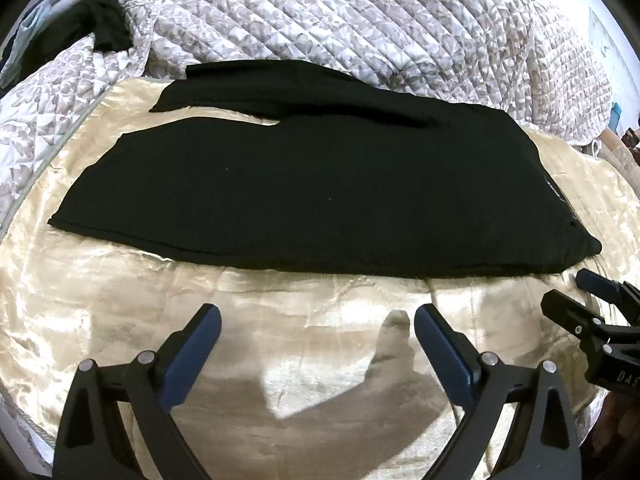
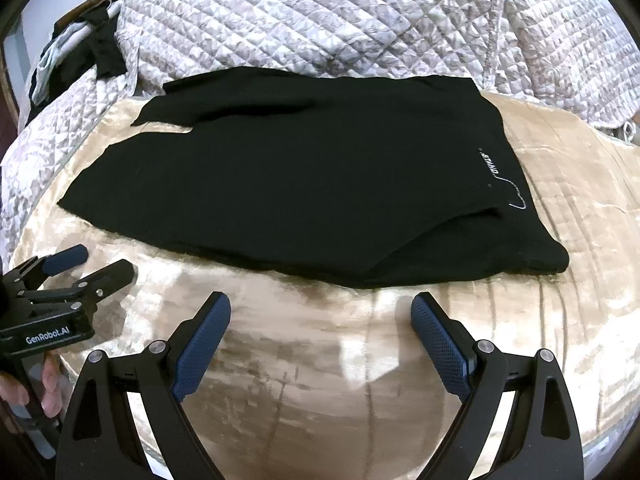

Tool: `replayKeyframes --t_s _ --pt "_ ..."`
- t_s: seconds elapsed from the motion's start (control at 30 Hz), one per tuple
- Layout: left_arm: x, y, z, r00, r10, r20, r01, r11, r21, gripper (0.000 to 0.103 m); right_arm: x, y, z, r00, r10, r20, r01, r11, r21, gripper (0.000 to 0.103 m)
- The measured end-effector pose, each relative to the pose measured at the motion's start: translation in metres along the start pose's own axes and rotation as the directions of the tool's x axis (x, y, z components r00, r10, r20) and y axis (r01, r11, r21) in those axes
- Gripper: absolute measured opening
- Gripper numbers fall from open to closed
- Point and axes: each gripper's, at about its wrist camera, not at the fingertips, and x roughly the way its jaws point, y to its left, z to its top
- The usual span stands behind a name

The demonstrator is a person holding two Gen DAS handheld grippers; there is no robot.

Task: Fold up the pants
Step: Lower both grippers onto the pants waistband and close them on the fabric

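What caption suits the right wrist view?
Open right gripper hovers before black pants spread on a cream satin blanket.

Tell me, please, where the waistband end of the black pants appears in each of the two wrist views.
Left wrist view: the waistband end is at centre right.
Right wrist view: it is right of centre, with white lettering.
Shared landmark: the quilted bedspread behind the pants.
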Motion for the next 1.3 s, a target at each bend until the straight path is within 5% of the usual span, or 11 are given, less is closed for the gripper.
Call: replayKeyframes --t_s 0.4,0.63,0.9,1.07,1.17,1.23,1.3 --pt "-0.005 0.024 0.008 1.0 0.017 0.025 -0.016 0.998 -0.067 0.098 -0.005 -0.024 0.001 1.0 -0.01 0.013 0.009 0.996 0.085 0.092" --pt "-0.002 0.077 0.016 0.999 0.036 0.013 -0.032 0.967 -0.252 0.098 -0.007 -0.051 0.003 0.999 -0.012 0.032 0.005 0.978 0.208 0.092" --pt "0.018 0.105 0.026 1.0 -0.001 0.025 0.01 0.928 -0.374 0.098 0.003 -0.082 0.012 0.993 0.049 0.105 -0.084 0.926 0.367 0.092" --pt "0.031 0.117 0.039 0.999 -0.009 0.048 0.029 0.907 -0.421 0.098 0.012 -0.106 0.022 0.976 0.12 0.181 -0.195 0.851 0.488 0.091" --pt "0.037 0.126 0.047 0.998 -0.011 0.069 0.04 0.896 -0.442 0.097 0.013 -0.115 0.028 0.967 0.136 0.215 -0.233 0.814 0.533 0.082" --pt "0.041 0.132 0.052 0.997 0.014 0.076 0.022 0.891 -0.453 0.088 0.015 -0.118 0.029 0.971 0.118 0.209 -0.216 0.81 0.546 0.056" --pt "0.044 0.135 0.055 0.996 0.048 0.073 -0.01 0.892 -0.453 0.075 0.017 -0.123 0.029 0.975 0.098 0.201 -0.196 0.802 0.564 0.04"
